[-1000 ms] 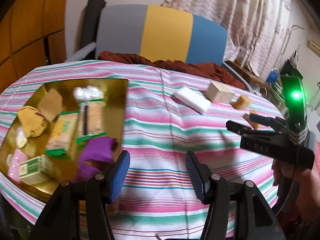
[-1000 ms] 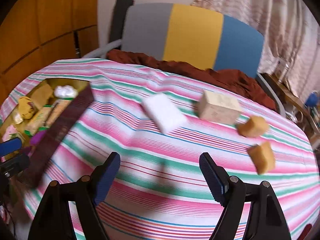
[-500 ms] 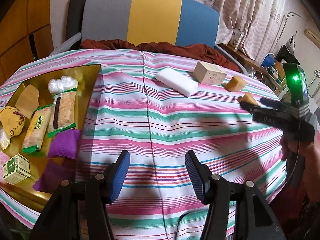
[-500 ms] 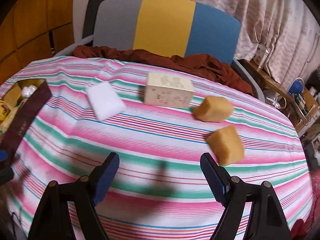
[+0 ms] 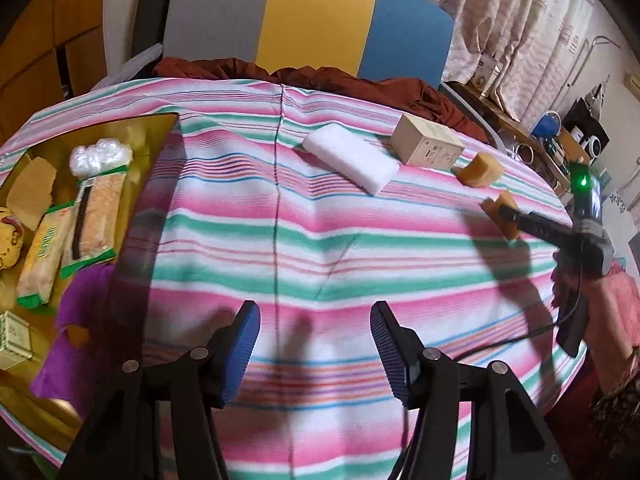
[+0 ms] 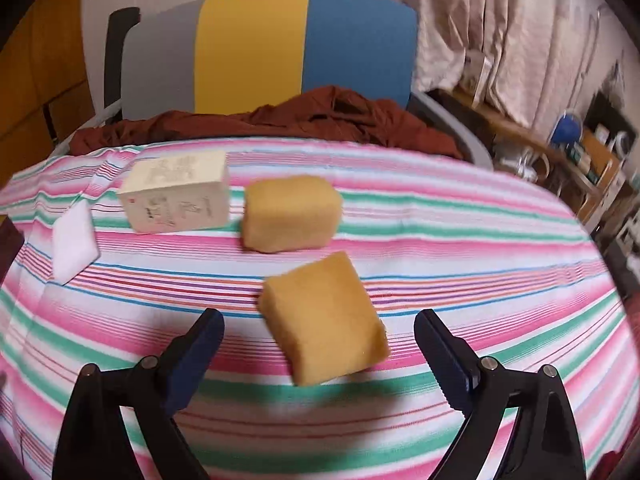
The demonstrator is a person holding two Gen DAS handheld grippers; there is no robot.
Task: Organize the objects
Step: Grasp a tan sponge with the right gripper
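Between the wide-open fingers of the right hand-held gripper point(image 6: 316, 354): nearer tan sponge point(image 6: 324, 318), on the striped worktop point(image 6: 460, 248), newly closed in on, ungripped. Left hand-held gripper point(image 5: 315, 346): open, empty. Gold tray point(image 5: 132, 136): destination, by judgement.

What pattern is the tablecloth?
The tablecloth has pink, white, green and blue stripes; the left wrist view shows it best.

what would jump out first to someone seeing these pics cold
The loud pink, green and white striped tablecloth fills both views. On it, the near yellow sponge lies just ahead of the open right gripper. At the cloth's left edge sits a gold tray crowded with snack packets, while the left gripper is open over bare stripes.
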